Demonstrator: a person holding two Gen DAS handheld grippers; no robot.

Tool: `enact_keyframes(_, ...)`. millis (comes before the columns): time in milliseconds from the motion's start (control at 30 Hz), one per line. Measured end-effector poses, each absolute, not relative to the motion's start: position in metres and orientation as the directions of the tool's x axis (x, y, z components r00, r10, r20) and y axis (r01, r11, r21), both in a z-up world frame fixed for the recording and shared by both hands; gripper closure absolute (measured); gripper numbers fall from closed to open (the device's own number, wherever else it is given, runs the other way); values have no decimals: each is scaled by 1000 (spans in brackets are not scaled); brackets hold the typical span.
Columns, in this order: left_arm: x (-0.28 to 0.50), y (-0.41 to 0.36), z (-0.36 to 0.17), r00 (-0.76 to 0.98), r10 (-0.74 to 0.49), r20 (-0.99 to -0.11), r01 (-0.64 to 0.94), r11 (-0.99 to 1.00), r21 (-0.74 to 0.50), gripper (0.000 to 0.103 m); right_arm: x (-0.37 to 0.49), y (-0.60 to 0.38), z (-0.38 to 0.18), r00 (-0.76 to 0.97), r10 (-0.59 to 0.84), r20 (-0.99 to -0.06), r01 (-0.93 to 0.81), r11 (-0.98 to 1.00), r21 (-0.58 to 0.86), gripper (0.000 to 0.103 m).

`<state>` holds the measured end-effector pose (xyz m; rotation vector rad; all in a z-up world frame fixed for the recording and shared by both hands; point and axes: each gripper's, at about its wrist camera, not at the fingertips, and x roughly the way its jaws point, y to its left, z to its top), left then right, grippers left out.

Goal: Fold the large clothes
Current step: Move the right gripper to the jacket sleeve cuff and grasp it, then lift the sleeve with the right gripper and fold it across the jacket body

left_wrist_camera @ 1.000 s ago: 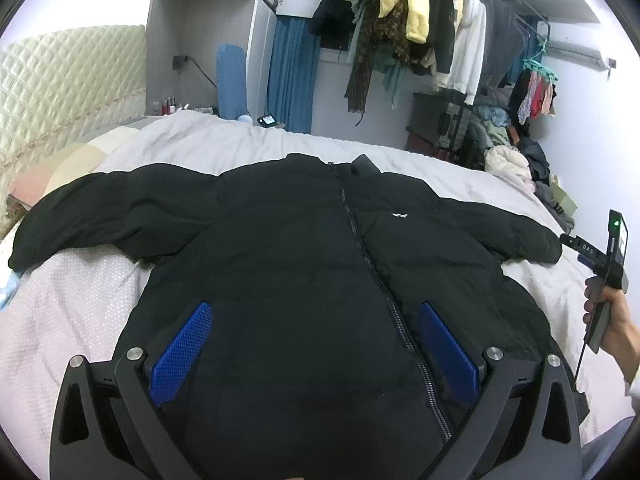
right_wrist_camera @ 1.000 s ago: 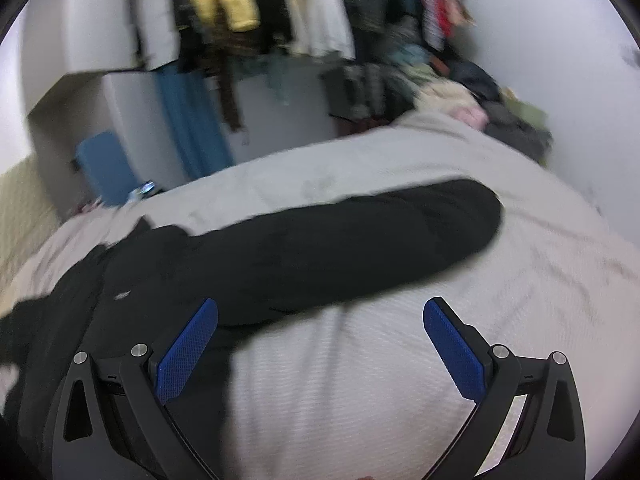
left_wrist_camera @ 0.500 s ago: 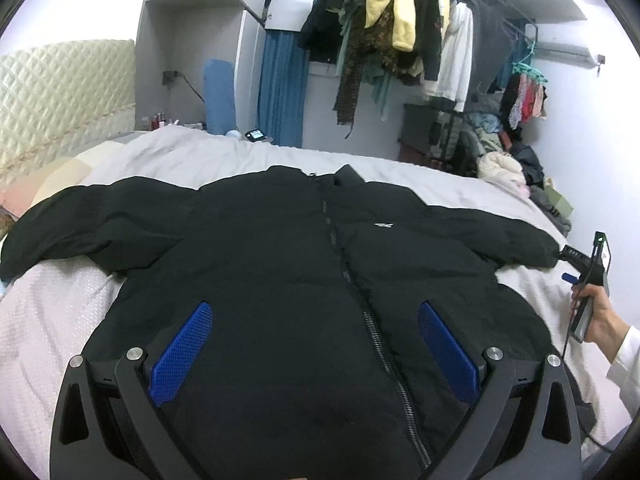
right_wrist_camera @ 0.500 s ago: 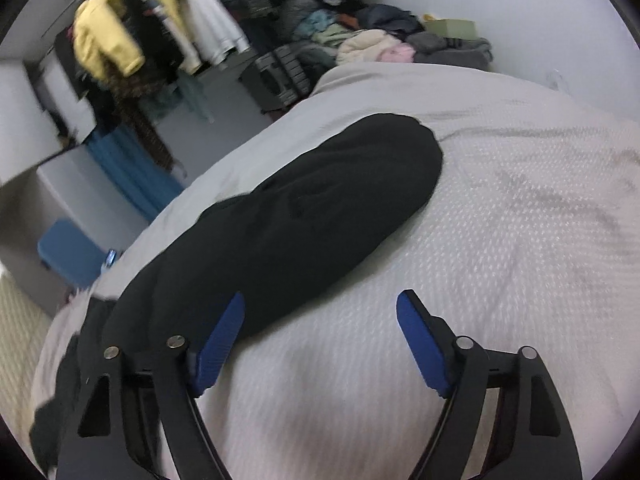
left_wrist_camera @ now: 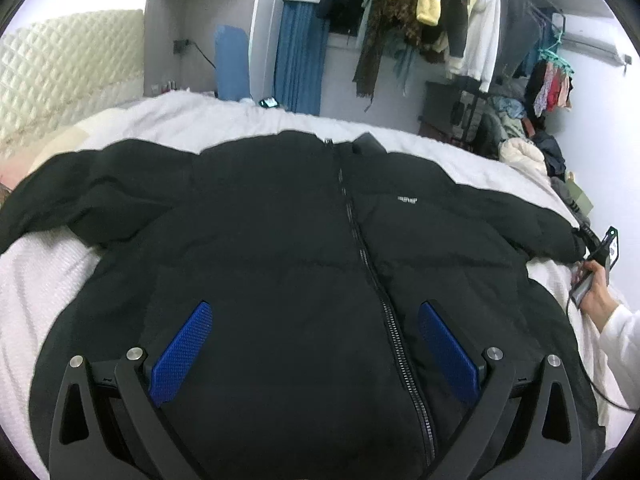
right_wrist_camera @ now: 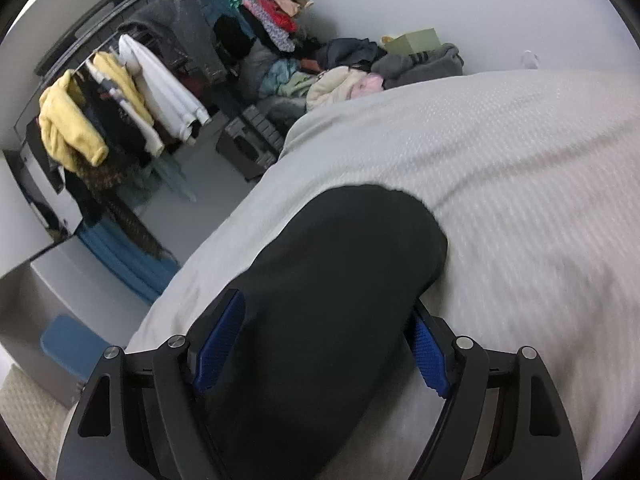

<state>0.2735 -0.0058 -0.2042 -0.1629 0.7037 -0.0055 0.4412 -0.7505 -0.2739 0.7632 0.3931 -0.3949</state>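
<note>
a black puffer jacket with a front zip [left_wrist_camera: 304,248] lies flat, front up and zipped, across a bed covered in a white textured bedspread [left_wrist_camera: 36,276], both sleeves spread outward. the left gripper [left_wrist_camera: 316,344] hangs over the lower front of the jacket, its blue-padded jaws wide apart; the zip runs between them, nearer the right-hand pad, and neither pad can be seen pressing the fabric. in the right wrist view the right gripper [right_wrist_camera: 320,336] straddles the black sleeve end [right_wrist_camera: 344,264], jaws apart, one blue pad on each side of the sleeve; whether the pads touch the cloth cannot be told. the rounded cuff reaches past the fingertips onto the bedspread [right_wrist_camera: 520,184]. from the left wrist view, the person's right hand [left_wrist_camera: 596,292], in a white cuff, holds that gripper at the sleeve tip by the bed's edge. behind the bed, a rail of hanging clothes [left_wrist_camera: 424,12] and a heap of garments on the floor [right_wrist_camera: 340,68] fill the far wall.
</note>
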Motion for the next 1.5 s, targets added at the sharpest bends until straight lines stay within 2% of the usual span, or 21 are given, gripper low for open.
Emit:
enact_keyframes(100,282,-8,-215,749,-68,-659,-51,986,-160,0,453,-764,-281,858,-196,-474,479,637,604,26)
enact_keyframes(133,285,-9,-217,744,-67,-665,-52,986,-158,0,456,-765,-282,855,-194,-482,483,635,602,31)
enact_keyframes(167,289,-11,-220,737,-59,-673,-56,987,-148,0,456,-765,-283,852,-190,-487,485,637,600,37)
enact_keyframes(233,292,-13,-223,729,-60,-682,-54,988,-144,0,459,-766,-280,854,-178,-489,475,651,592,64)
enact_keyframes(333,293,-13,-225,726,-48,-687,-61,989,-133,0,461,-758,-265,846,-195,-496,476,696,538,84)
enact_keyframes(433,293,-11,-224,728,-49,-683,-63,988,-138,0,461,-751,-243,825,-222,-519,495,726,476,95)
enact_keyframes(633,279,2,-207,757,30,-653,-79,996,-45,0,431,-741,-169,836,-300,-460,502,755,422,99)
enact_keyframes(800,262,15,-194,776,87,-624,-93,995,22,0,418,-709,-94,877,-302,-375,448,796,406,99)
enact_keyframes(900,253,23,-187,787,85,-611,-92,996,21,0,413,-682,-49,902,-288,-322,404,827,391,99)
enact_keyframes(1200,234,39,-174,819,67,-570,-60,998,31,0,400,-546,84,975,-178,-134,211,931,299,99)
enact_keyframes(1300,230,44,-173,830,75,-553,-62,997,42,0,400,-501,109,986,-130,-105,154,953,260,99)
enact_keyframes(1500,221,58,-170,840,47,-540,-50,999,10,0,410,-382,134,996,-10,-84,17,997,82,98)
